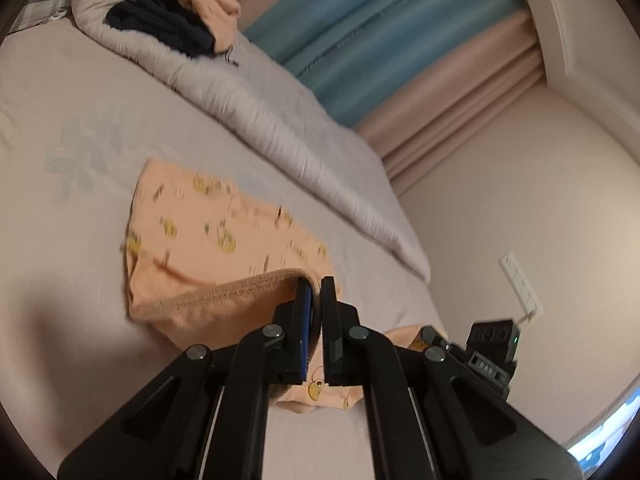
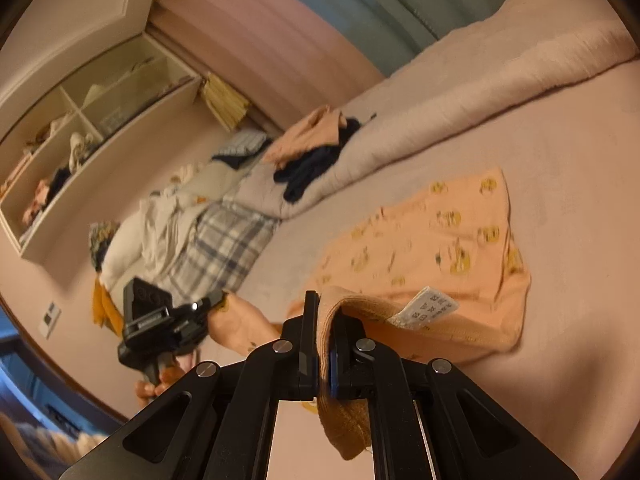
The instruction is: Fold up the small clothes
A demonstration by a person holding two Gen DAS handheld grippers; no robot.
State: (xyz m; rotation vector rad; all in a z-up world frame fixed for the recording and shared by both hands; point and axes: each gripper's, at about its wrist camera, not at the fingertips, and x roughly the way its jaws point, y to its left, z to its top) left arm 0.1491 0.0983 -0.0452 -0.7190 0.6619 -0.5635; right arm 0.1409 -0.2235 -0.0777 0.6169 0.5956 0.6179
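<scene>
A small orange garment (image 1: 208, 232) with yellow prints lies spread on the bed sheet (image 1: 60, 120). Its near edge, a ribbed waistband (image 1: 224, 296), is lifted off the sheet. My left gripper (image 1: 316, 296) is shut on one end of that waistband. In the right wrist view the same garment (image 2: 432, 240) shows a white care label (image 2: 428, 306) inside the raised band, and my right gripper (image 2: 326, 308) is shut on the band's other end, with ribbed cloth hanging below its fingers. Both grippers sit close together at the garment's near side.
A rolled grey duvet (image 1: 248, 112) runs along the far side, with a pile of orange and dark clothes (image 2: 316, 152) on it. A plaid pillow (image 2: 224, 248), a wall shelf (image 2: 92, 120), curtains (image 1: 360, 40) and a wall socket (image 1: 520, 280) are also in view.
</scene>
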